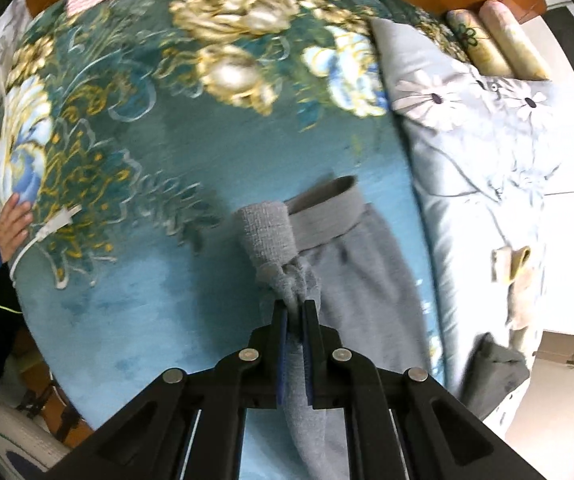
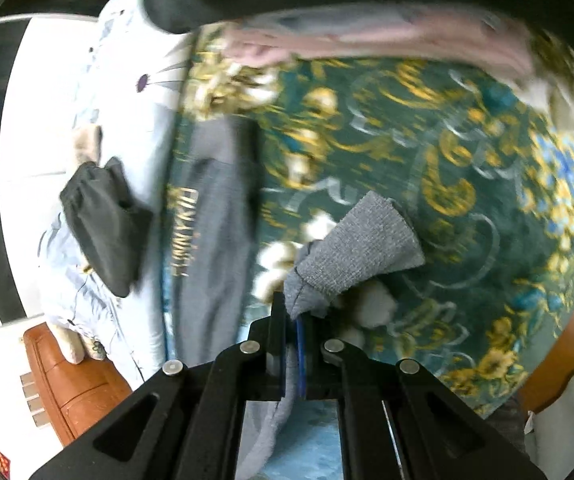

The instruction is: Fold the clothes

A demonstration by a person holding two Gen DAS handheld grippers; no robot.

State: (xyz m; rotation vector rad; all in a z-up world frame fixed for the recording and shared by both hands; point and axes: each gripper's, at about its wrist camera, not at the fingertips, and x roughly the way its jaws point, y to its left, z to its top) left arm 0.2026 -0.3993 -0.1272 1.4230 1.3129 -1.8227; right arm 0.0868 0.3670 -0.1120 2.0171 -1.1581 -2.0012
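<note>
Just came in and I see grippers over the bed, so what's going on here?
Someone is folding grey sweatpants on a teal flowered blanket. The left gripper is clamped on a ribbed leg cuff, near the waistband. The right gripper pinches the other cuff above the blanket. A dark folded garment lies aside on the pale bedsheet.

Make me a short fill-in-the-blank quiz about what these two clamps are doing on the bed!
1. Each hand-held gripper, left and right, is shut on ____ fabric.
2. The grey trousers lie on a teal ____ blanket.
3. A folded ____ garment lies on the pale sheet.

Missing words: grey; floral; black
</note>
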